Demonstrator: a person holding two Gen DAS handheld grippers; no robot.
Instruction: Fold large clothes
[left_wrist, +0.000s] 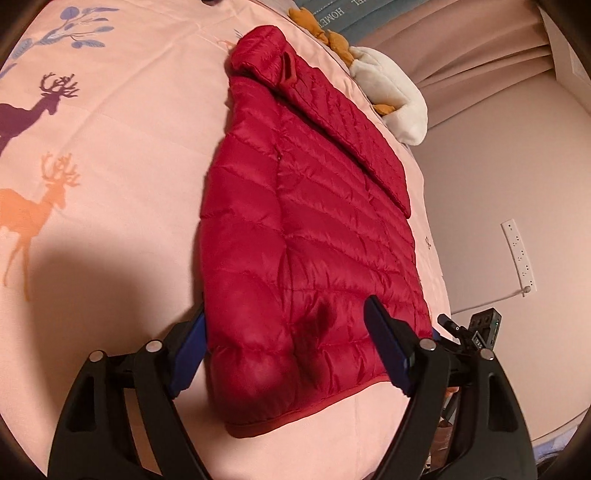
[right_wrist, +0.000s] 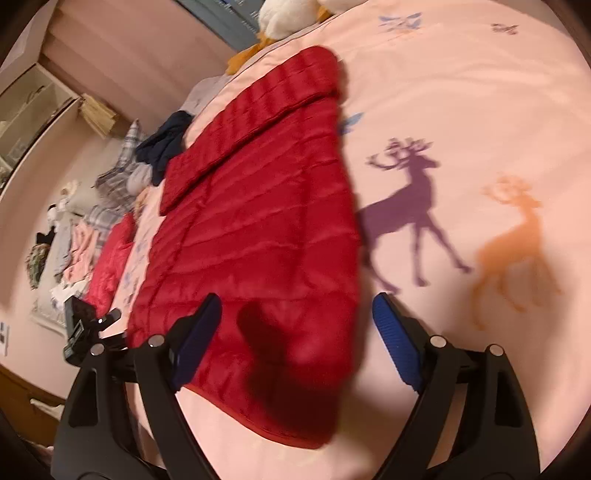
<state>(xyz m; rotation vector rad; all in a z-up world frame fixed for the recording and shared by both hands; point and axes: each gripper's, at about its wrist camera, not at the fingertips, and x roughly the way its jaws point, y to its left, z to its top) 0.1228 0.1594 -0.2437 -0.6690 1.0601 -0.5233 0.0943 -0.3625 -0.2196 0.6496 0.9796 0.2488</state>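
**A:** You're over a bed (left_wrist: 122, 155) with a pink deer-print sheet, a curtain behind it and a heap of other clothes along the far edge. How do your tools stand?

**B:** Both released. Your left hand-held gripper (left_wrist: 284, 325) has its jaws spread wide with nothing pinched; one pad lies beside the jacket's side edge, the other sits over the hem corner. Your right hand-held gripper (right_wrist: 295, 321) is spread wide too, with the other hem corner lying loose between its pads.

**A:** And the jacket?

**B:** The red jacket (left_wrist: 314, 221) lies flat on the sheet, directly ahead of both tools. Its hem is the near end, right under your fingertips; its collar is the far end, up by the plush toy (left_wrist: 391, 88). So the long axis runs straight away from you. One sleeve (left_wrist: 343, 125) lies folded diagonally across the body.

**A:** Which hand is nearer?

**B:** Neither, as far as I can judge; each covers one hem corner. The likely fold carries the hem away from you, towards the collar.
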